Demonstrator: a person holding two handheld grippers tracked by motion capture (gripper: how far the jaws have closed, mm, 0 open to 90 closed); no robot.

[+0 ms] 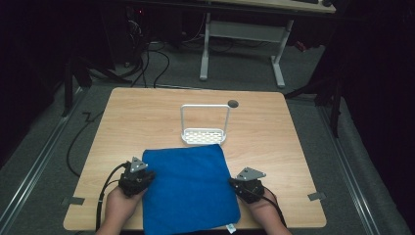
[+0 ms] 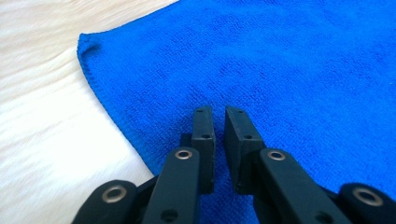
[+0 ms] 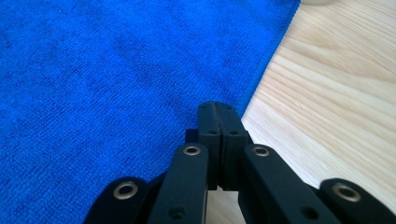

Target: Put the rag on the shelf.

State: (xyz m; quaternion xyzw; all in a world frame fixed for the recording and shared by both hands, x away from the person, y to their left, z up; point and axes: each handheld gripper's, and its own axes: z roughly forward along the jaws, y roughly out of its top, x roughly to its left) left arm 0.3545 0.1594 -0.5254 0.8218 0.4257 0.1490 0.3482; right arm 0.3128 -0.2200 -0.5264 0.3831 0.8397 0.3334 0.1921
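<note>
Item: blue cloth, spread flat on the desk, lying toward the near edge, its near hem just over that edge, a small white tag at its near right corner. Behind it, toward the desk's middle, stands a white rack, its base just touching the cloth's far edge; a dark round hole sits near the rack's right post. We hold the left gripper at the cloth's left edge, near its far left corner: its jaws stand a narrow slit apart over the fabric, nothing pinched between them. We hold the right gripper at the cloth's right edge: its jaws are pressed fully together, and we see no fabric caught in them. Step in hand, as we judge it: setting both grippers at opposite edges to take hold for a fold. The next move calls for parting the jaws, slipping one under each hem, and pinching evenly.
</note>
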